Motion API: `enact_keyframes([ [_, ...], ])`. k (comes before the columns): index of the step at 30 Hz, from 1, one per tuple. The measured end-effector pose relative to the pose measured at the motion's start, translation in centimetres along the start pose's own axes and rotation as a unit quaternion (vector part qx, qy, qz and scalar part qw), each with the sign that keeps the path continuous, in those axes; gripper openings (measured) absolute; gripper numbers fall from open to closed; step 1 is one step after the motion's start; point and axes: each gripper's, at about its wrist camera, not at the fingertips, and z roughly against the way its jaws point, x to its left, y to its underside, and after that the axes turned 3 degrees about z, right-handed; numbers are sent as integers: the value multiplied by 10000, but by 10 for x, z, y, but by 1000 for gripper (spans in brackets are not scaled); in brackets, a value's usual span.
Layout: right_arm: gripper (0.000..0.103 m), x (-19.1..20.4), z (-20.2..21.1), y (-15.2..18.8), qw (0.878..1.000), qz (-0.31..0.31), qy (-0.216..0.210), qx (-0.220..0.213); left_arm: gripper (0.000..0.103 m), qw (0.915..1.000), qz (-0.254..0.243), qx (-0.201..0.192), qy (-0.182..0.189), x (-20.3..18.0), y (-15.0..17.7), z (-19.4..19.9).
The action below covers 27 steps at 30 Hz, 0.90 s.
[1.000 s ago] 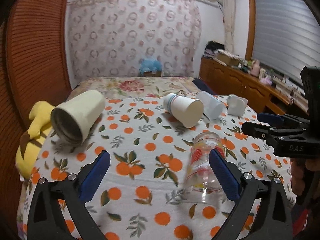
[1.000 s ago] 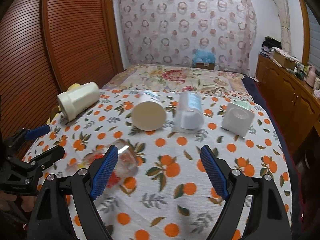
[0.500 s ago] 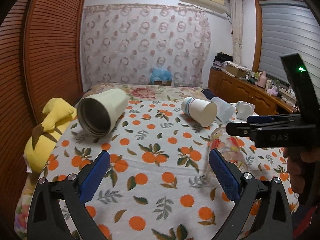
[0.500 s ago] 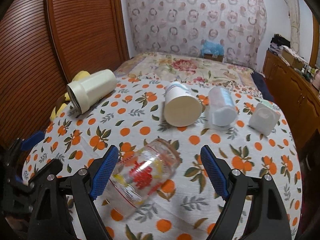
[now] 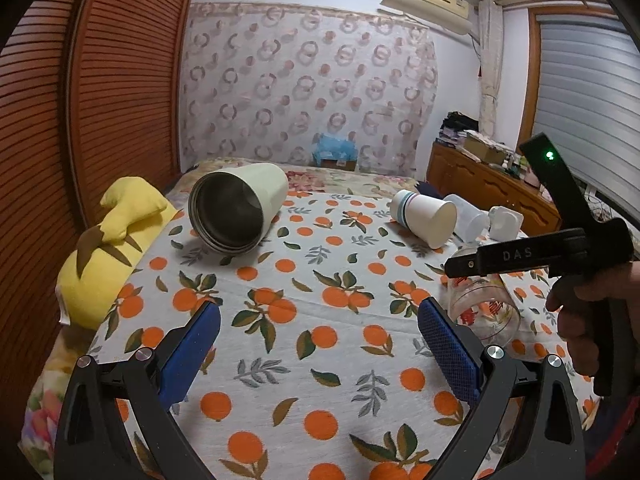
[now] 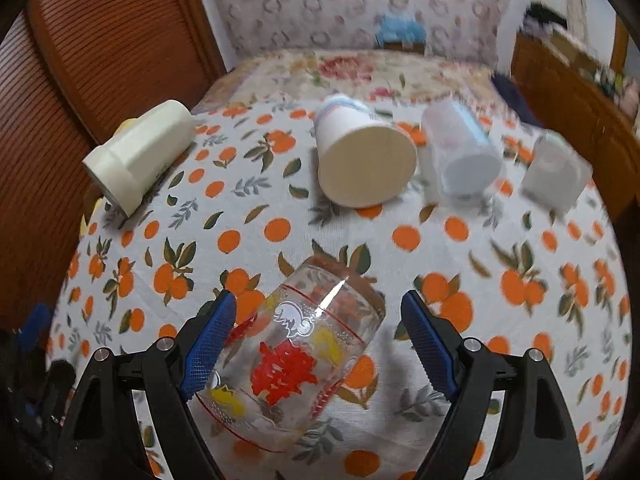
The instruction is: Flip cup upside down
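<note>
Glass cup now between my right fingers, still lying on its side

Compared with a second ago, my right gripper (image 6: 318,344) has come down and forward over the glass cup (image 6: 296,356). Back then the cup lay off to the left of my left blue pad; half a second ago it was already inside the gap, and now it fills most of the space between both pads. My jaws are spread wide. The left pad (image 6: 208,344) looks to be touching or just beside the glass wall, though I cannot tell which; the right pad stands apart from it. The cup lies tilted on the orange-print tablecloth (image 6: 500,240), its wide mouth toward me and its base pointing far and to the right.

My left gripper (image 5: 318,354) has drawn back and to the left; its jaws are wide apart with only cloth between them. From that view the glass cup (image 5: 482,308) sits just right of my right pad, under the black body of my right gripper (image 5: 536,254).

Nothing else has shifted: the cream tumbler (image 6: 138,160) lies on its side far left beside the yellow plush (image 5: 108,248), the paper cup (image 6: 364,160) lies far centre, and the translucent cup (image 6: 460,152) and small white container (image 6: 556,172) lie to its right.
</note>
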Motion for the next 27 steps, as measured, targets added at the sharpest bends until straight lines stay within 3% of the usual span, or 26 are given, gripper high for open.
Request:
enact_keyframes([
  [12,84,-1,-23,-4,9956,-521,-254,735,95,10000,-26,-19,7,2,1,3],
  [19,60,-8,-22,-8,9955,-564,-264,719,95,10000,-46,27,22,0,3,3],
  [23,59,-9,-17,-5,9970,-377,-276,618,95,10000,-83,52,9,-2,4,4],
  [27,59,-7,3,-2,9993,-37,-274,251,95,9999,-103,84,-17,-2,6,3],
])
